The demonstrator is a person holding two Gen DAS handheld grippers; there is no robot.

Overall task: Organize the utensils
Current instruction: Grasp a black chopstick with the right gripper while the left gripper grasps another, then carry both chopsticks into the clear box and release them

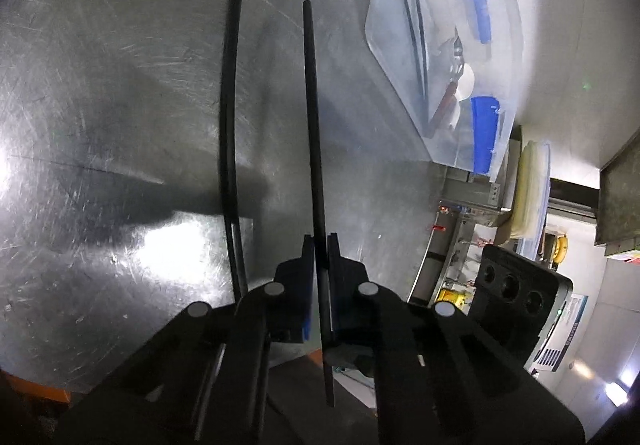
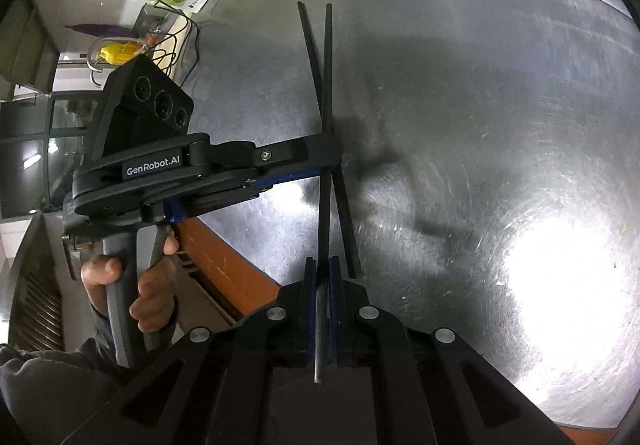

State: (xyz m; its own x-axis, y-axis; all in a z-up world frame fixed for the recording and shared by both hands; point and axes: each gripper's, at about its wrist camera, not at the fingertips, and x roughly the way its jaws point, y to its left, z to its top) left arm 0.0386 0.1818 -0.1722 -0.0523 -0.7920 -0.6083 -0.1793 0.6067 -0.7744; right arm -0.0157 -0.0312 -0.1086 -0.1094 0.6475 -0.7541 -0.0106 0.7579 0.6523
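Claws (image 1: 320, 241) (image 2: 322, 265) each clamped tight on one chopstick (image 1: 310, 105) (image 2: 327, 65).

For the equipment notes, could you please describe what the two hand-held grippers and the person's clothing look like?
Both are matte black linkage frames with round silver pivot pins and blue-edged finger pads. The left hand-held gripper bears white "GenRobot.AI" lettering, a black block with three round recesses, a grey pistol handle and a silver screw. The right hand-held gripper matches it. The sleeve is dark grey.
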